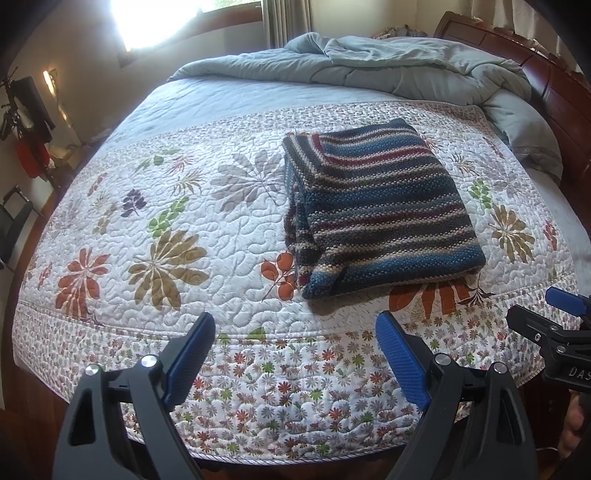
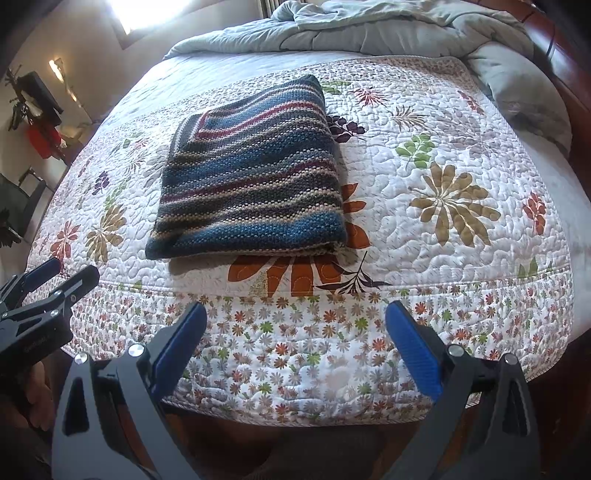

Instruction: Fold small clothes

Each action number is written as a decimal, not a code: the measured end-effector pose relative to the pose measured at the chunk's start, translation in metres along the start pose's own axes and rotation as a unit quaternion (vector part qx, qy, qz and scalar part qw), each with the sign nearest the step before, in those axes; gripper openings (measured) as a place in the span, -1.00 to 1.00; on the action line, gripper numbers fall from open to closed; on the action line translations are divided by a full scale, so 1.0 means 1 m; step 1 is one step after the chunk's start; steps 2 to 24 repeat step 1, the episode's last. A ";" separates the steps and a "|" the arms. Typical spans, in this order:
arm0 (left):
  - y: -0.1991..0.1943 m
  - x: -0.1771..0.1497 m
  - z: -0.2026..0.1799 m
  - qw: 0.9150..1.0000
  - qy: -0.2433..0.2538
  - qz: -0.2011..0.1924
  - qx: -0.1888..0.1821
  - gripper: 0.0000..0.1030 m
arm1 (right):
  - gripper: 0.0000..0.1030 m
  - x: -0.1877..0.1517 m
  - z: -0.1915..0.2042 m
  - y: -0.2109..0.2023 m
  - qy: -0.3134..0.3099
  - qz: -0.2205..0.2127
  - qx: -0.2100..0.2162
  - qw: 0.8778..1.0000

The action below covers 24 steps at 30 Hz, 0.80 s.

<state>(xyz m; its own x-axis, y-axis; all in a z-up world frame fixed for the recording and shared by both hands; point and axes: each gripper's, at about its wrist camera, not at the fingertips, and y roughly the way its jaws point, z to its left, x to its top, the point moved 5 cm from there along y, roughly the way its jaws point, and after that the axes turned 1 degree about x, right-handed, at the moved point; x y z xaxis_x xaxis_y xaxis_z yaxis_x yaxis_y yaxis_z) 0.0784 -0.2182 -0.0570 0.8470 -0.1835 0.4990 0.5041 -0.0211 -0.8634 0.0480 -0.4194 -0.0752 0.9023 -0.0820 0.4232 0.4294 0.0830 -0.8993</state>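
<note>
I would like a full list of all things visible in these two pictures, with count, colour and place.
striped knit garment: one, blue, dark red and beige, folded, lying on the quilt.
floral quilt: one, white with coloured leaves, covering the bed.
comforter: one, grey-blue, bunched at the far end.
headboard: one, dark red wood, far right.
window: one, bright, far left.
left gripper: one, black with blue pads, open, near bed edge.
right gripper: one, same colours, open.

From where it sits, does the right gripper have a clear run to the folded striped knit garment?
Probably yes: the right gripper is open, and only bare floral quilt lies between it and the folded striped knit garment.
</note>
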 end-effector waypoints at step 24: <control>0.000 0.000 0.000 1.000 0.000 0.000 0.000 0.73 | 0.88 0.000 0.000 0.000 0.000 0.000 0.001 1.000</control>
